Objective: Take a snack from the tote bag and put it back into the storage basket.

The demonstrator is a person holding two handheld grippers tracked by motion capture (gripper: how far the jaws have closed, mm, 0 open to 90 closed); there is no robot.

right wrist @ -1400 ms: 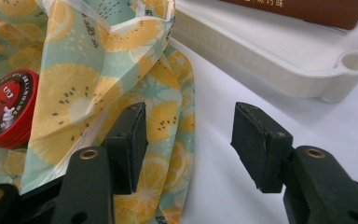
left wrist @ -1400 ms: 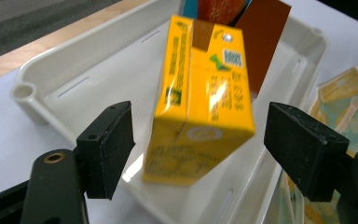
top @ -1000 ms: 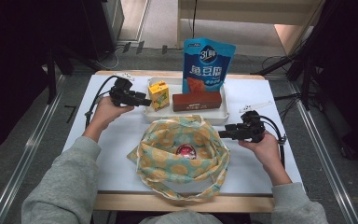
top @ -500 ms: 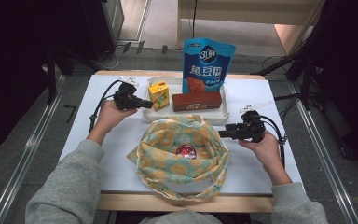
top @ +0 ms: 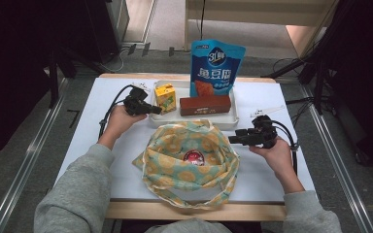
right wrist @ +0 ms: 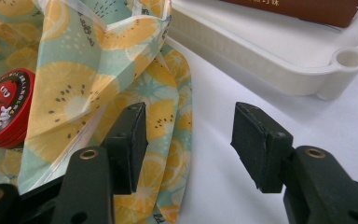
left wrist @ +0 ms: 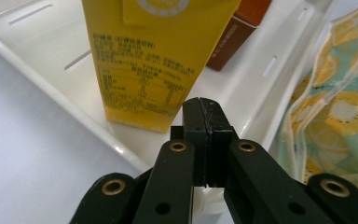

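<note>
My left gripper [top: 158, 110] [left wrist: 206, 112] is shut with nothing between its pads, its tip just in front of the yellow drink carton [top: 165, 97] [left wrist: 154, 56], at the near left corner of the white tray [top: 194, 122] [left wrist: 51, 88]. The carton stands upright in the tray beside a brown box [top: 205, 105] [left wrist: 235, 32]. My right gripper [top: 231, 140] [right wrist: 189, 135] is open and empty, pointing left at the right edge of the fruit-print cloth bag [top: 175, 167] [right wrist: 74, 93]. A red round candy tin [top: 193, 156] [right wrist: 4, 109] lies inside the bag.
A blue snack pouch [top: 217, 65] stands upright at the back of the tray. The tray's corner [right wrist: 349, 58] and the brown box [right wrist: 298, 9] lie just beyond the right gripper. White tabletop [top: 102, 145] stretches left and right of the bag.
The left hand has come down and toward the near side of the carton. The right hand and the bag have stayed still.
</note>
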